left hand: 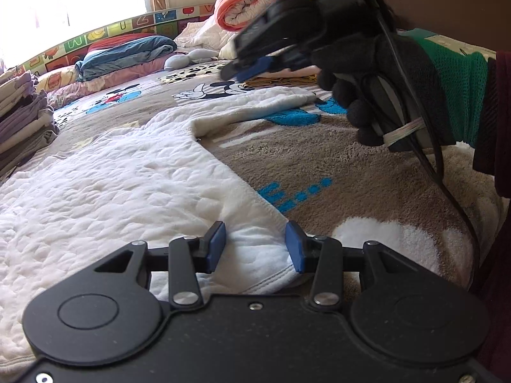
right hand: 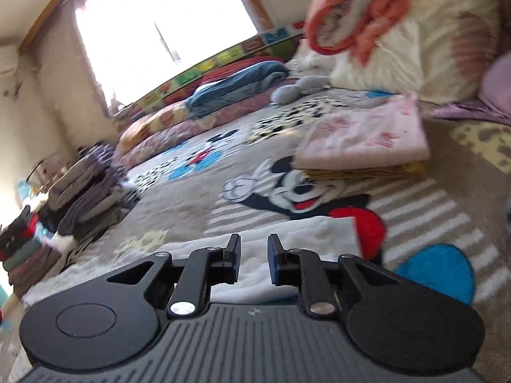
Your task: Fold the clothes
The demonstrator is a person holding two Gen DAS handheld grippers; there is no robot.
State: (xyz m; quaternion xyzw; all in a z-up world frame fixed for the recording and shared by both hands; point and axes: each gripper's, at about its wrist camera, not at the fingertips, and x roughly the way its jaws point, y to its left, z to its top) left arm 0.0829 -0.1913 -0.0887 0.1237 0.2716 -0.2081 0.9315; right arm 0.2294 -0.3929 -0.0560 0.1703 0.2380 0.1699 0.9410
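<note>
Left tool (left hand: 255, 245) grips the near corner of the white quilted garment (left hand: 127, 172) spread on the cartoon blanket (left hand: 335, 166). Right tool (right hand: 254, 263) hovers over the garment's far sleeve (right hand: 319, 233), pads slightly apart, nothing between them.

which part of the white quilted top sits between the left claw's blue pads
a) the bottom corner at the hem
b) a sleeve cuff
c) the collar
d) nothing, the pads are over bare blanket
a: in the left wrist view the left claw has its blue pads on either side of the hemmed bottom corner of the white quilted top, while the sleeve lies far off on the cartoon blanket.
</note>
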